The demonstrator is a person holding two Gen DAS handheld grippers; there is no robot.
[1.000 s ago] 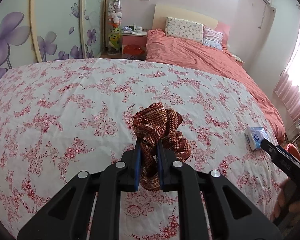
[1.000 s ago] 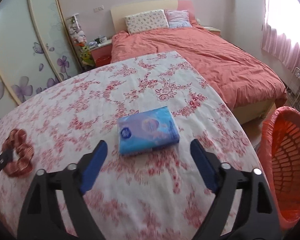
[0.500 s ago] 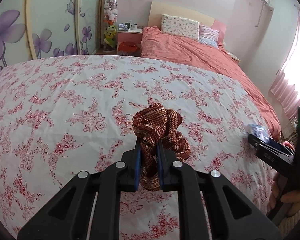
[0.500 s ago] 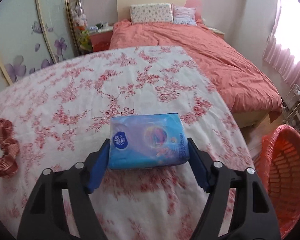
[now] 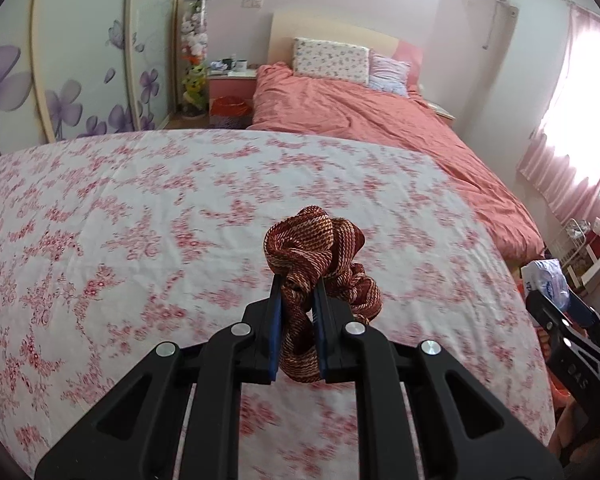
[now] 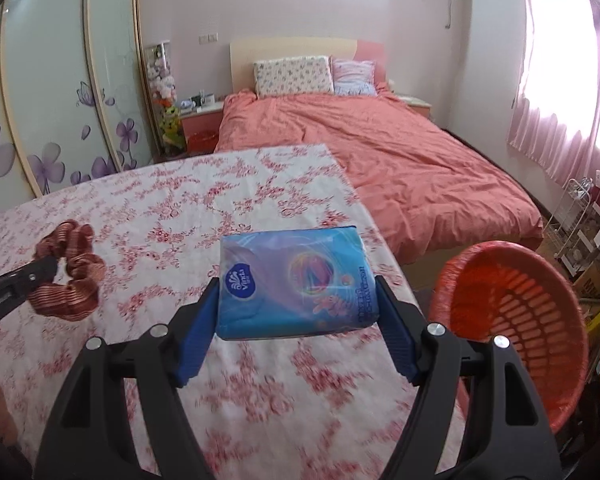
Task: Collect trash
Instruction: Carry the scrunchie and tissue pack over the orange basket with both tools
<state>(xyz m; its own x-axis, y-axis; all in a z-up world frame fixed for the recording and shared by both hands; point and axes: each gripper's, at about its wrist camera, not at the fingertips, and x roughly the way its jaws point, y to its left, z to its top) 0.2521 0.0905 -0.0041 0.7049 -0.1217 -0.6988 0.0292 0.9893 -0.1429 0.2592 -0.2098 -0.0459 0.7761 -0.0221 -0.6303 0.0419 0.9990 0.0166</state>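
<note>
Left gripper (image 5: 296, 312) nipped nearly closed on brown scrunchie (image 5: 316, 248), mid-frame above floral counter (image 5: 100, 216). Right gripper (image 6: 296, 312) spread wide, clamping tissue pack (image 6: 296, 284), seemingly lifted clear; orange basket (image 6: 512, 316) waiting lower right for both.

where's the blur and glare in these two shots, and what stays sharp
Left wrist view: the floral cloth is smeared, the scrunchie in the left gripper is crisp, and the window blows out. Right wrist view: the cloth near the lens is streaked, the tissue pack and right gripper are sharp, the curtains glare, and the wardrobe doors bow.
</note>
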